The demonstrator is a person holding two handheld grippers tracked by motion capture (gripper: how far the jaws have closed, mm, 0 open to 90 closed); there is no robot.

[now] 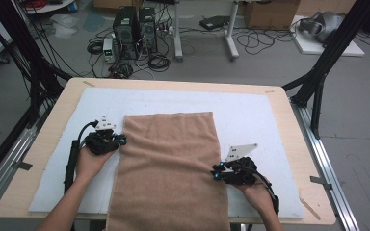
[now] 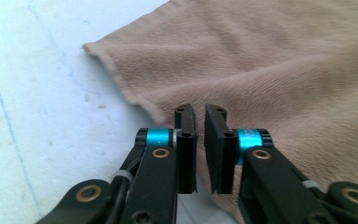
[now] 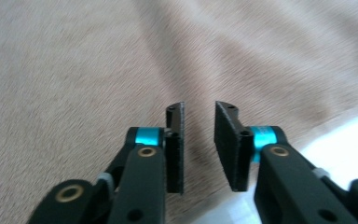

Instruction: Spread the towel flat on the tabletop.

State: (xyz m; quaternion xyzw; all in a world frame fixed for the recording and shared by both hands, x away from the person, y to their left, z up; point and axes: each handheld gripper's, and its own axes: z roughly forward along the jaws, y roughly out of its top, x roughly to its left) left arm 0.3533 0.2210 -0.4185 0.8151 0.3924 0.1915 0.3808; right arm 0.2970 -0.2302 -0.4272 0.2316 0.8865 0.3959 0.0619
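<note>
A tan towel lies flat on the white mat, its near end hanging over the table's front edge. My left gripper sits at the towel's left edge, near the far left corner. In the left gripper view its jaws stand slightly apart above the towel's hem, with nothing between them. My right gripper is at the towel's right edge, lower down. In the right gripper view the jaws are parted over the towel, gripping nothing.
The mat covers a wooden table. Black frame poles rise at the back right and back left. Computer towers and cables lie on the floor behind the table. Bare mat lies on both sides of the towel.
</note>
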